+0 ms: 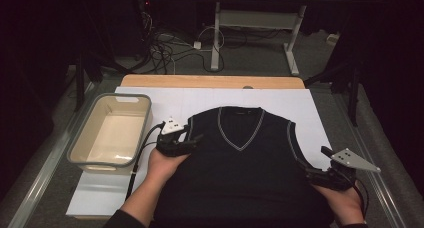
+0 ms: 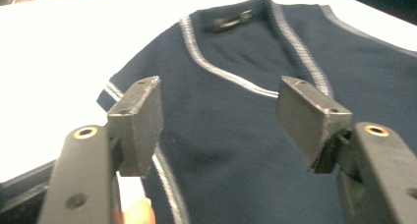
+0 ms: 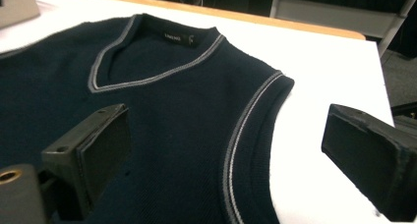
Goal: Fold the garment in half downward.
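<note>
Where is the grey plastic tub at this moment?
In the high view the grey tub stands at the table's left side on the white sheet, just left of the left claw and the dark vest.

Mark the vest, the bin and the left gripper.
vest (image 1: 240, 168), high view, on its front below the V-neck.
bin (image 1: 83, 131), high view, on its left rim.
left gripper (image 2: 219, 117), left gripper view, midway between its fingers.

Grey tub blocks left; white sheet free right of vest
</note>
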The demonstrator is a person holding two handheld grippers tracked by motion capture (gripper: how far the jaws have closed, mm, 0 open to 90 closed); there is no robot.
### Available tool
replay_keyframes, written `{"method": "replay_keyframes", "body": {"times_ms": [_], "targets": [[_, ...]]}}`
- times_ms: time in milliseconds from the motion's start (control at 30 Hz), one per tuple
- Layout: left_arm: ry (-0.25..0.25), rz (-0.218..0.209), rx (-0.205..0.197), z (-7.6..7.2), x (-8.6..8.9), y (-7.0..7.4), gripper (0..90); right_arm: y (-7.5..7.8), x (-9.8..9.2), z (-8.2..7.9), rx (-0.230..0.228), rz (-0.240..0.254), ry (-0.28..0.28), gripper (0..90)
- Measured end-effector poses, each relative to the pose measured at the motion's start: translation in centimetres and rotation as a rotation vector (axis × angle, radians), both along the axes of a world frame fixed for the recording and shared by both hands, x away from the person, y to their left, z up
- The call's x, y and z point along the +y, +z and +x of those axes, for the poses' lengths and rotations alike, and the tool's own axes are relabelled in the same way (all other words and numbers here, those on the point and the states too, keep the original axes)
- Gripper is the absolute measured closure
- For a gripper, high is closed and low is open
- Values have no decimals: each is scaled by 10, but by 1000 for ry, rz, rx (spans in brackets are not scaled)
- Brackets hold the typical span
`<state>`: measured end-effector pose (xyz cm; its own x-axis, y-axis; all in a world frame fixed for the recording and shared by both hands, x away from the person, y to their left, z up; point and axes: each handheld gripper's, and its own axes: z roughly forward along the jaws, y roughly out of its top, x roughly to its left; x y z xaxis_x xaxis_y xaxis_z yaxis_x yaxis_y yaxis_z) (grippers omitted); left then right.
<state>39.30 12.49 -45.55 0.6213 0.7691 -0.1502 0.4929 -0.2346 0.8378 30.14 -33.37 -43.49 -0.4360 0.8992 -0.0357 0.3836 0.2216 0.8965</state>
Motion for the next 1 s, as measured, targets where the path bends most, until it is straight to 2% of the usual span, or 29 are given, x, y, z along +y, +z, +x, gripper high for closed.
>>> {"method": "replay_keyframes", "body": {"times_ms": [33, 100, 233, 300, 367, 433, 467, 533, 633, 700, 767, 833, 867, 1000], "targets": [[3, -9, 13, 9, 0, -3, 340, -1, 1, 3, 7, -4, -1, 63], [32, 2, 6, 22, -1, -9, 338, -3, 3, 10, 19, -9, -1, 75], [81, 26, 51, 48, -1, -20, 339, -9, 6, 20, 41, -8, 3, 121], [111, 20, 91, 61, -1, -24, 339, -11, 8, 25, 54, -11, 3, 136], [133, 48, 86, 69, -3, -28, 339, -14, 10, 27, 64, -12, 9, 147], [151, 86, 99, 78, -4, -32, 341, -15, 12, 27, 70, -18, 15, 152], [161, 87, 102, 81, -4, -34, 348, -15, 13, 27, 72, -23, 17, 154], [179, 86, 150, 87, -3, -37, 391, -16, 13, 27, 78, -25, 19, 159], [162, 101, 173, 90, -5, -38, 450, -15, 12, 28, 85, -21, 21, 197], [150, 106, 173, 89, -6, -38, 508, -15, 12, 30, 91, -21, 21, 250], [136, 84, 190, 89, -5, -39, 584, -15, 14, 35, 99, -28, 16, 308], [120, 103, 167, 86, -8, -38, 690, -14, 16, 43, 106, -31, 6, 364], [119, 113, 158, 85, -9, -38, 712, -14, 17, 48, 110, -21, 0, 399], [116, 100, 142, 83, -7, -38, 736, -15, 25, 73, 134, -21, -25, 479]]}}
